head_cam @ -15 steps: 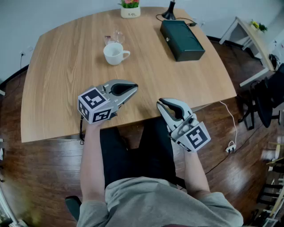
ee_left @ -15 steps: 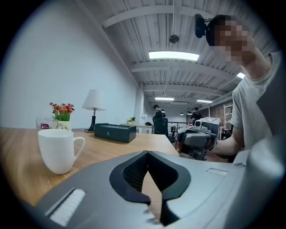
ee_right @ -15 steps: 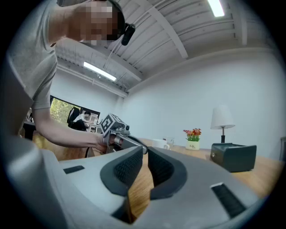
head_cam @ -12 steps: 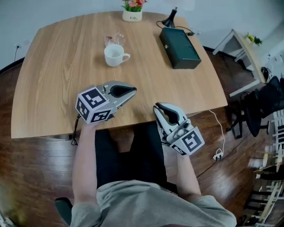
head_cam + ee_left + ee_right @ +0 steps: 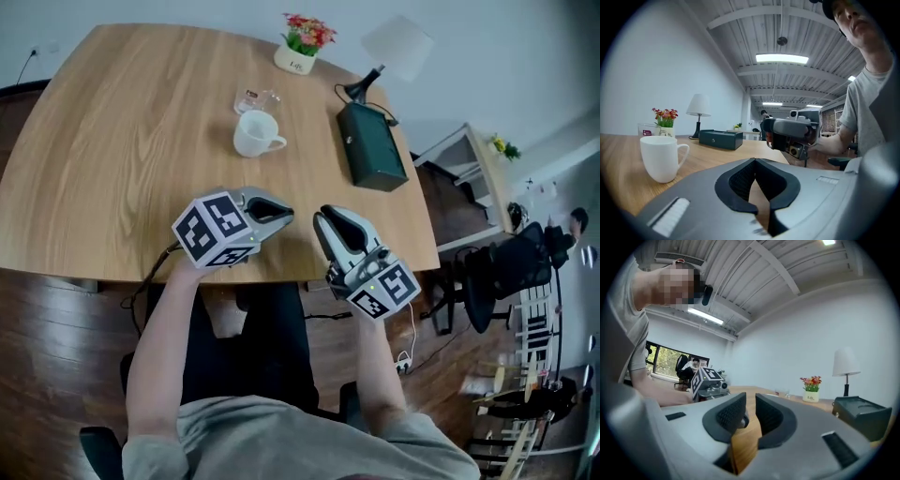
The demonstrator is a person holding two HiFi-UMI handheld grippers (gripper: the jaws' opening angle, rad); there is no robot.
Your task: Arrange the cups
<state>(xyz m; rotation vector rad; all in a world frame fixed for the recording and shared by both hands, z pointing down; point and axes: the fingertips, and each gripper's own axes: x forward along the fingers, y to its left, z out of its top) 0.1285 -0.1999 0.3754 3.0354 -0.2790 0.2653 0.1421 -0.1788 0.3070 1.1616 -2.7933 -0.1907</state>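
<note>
The table [image 5: 112,141] holds 2 cups: a white mug [image 5: 253,134] and a clear glass [image 5: 267,98]. Both stand upright near the table's middle. In the head view the glass sits close at 12 o'clock from the mug. Whether they touch I cannot tell. The mug's handle points to 3 o'clock.

The left gripper [image 5: 286,214] hovers over the near edge of the table, with the mug at 12 o'clock from it and well apart. Its jaws are together, tips meeting, with nothing between them. In its own view the mug shows at 9 o'clock from the jaws.

The right gripper [image 5: 323,217] is just beside the left one, at its 3 o'clock, also by the near edge. Its jaws stand slightly apart with a narrow gap, and only bare table shows through it. Neither gripper touches a cup.

A dark green box [image 5: 372,148] lies at 3 o'clock from the mug, near the table's right edge. A lamp [image 5: 394,47] stands at 12 o'clock from the box. A flower pot [image 5: 298,64] sits at 1 o'clock from the glass, by the far edge.
</note>
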